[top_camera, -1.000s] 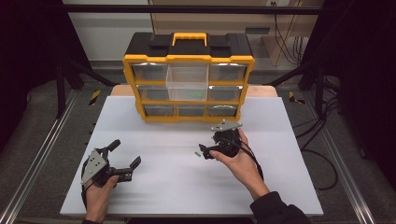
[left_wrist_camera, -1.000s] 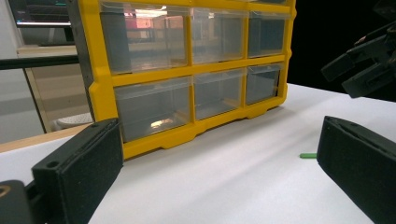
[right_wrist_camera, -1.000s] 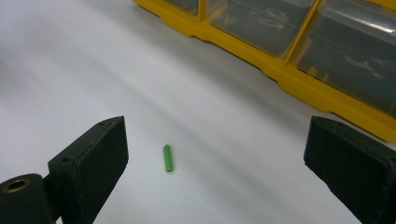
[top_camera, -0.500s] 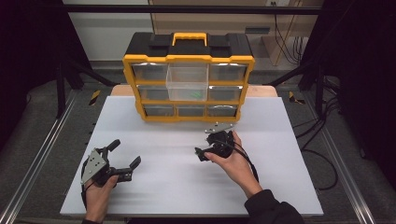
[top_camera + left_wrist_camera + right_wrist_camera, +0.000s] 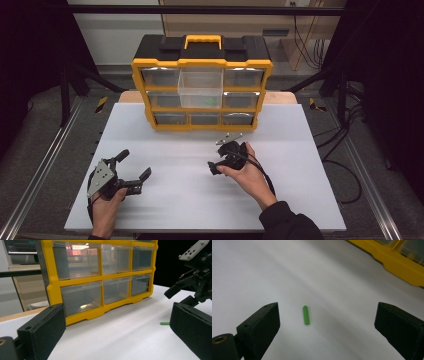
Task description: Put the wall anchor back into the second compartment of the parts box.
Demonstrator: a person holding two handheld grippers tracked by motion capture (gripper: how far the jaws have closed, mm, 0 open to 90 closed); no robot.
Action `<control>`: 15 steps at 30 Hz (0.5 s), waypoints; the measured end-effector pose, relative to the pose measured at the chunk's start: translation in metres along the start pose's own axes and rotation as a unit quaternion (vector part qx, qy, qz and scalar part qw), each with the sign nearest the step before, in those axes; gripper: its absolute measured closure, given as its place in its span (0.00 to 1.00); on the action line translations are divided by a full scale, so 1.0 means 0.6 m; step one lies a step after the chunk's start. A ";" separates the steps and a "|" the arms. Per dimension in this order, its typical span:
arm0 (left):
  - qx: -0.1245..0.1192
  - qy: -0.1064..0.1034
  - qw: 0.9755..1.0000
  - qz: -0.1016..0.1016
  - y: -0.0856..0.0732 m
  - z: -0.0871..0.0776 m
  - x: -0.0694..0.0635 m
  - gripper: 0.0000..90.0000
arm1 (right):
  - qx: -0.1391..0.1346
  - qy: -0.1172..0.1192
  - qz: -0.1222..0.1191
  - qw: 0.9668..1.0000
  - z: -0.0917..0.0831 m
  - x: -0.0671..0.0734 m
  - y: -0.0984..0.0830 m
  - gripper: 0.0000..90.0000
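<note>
Standing at the back of our white table point(image 5: 310, 150), the yellow drawer cabinet point(image 5: 202, 92) has its middle top drawer point(image 5: 200, 89) pulled out. Our left gripper point(image 5: 134, 166) rests near the table's front left, jaws spread wide and holding nothing. Our right gripper point(image 5: 327, 322) hovers with its jaws wide apart either side of a small green ribbed peg point(image 5: 306, 315), which lies flat on the table, touched by neither jaw.

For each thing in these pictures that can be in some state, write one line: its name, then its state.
Left hand-held gripper: open, holding nothing.
Right hand-held gripper: open, jaws either side of the green stick, not touching it.
Green stick: lying flat on the table, free.
Organiser: upright; top middle drawer pulled out, other drawers shut.
Table: white, bearing the organiser and stick.
</note>
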State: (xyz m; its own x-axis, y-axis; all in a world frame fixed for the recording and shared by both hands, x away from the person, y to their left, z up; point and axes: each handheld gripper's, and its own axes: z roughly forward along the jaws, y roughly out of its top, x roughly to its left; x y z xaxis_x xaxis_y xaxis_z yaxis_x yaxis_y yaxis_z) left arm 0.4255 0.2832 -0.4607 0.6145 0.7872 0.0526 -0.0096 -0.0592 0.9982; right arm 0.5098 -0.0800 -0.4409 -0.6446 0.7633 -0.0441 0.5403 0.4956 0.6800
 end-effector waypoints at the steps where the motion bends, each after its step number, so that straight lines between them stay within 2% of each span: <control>1: 0.000 0.000 1.000 0.000 0.000 0.000 0.000 0.00 | 0.005 0.004 0.001 1.000 0.002 0.001 0.000 0.07; 8: 0.001 0.000 1.000 0.000 0.000 0.000 0.000 0.00 | 0.021 0.005 -0.005 1.000 0.008 0.003 -0.003 0.09; 10: 0.001 0.000 1.000 0.000 0.000 0.000 0.000 0.00 | 0.022 0.006 -0.016 1.000 0.012 0.002 -0.004 0.11; 12: 0.001 0.000 1.000 0.000 0.000 0.000 0.000 0.00 | 0.036 0.005 -0.001 0.999 0.011 0.005 -0.004 0.12; 15: 0.001 0.000 1.000 0.000 0.000 0.000 0.000 0.00 | 0.040 0.009 -0.003 0.999 0.013 0.003 -0.005 0.17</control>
State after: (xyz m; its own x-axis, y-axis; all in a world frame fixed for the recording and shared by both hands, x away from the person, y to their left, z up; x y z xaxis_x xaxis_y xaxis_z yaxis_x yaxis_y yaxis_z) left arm 0.4254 0.2835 -0.4608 0.6138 0.7878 0.0518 -0.0074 -0.0599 0.9982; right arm 0.5114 -0.0766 -0.4487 -0.6575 0.7527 -0.0337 0.5771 0.5319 0.6197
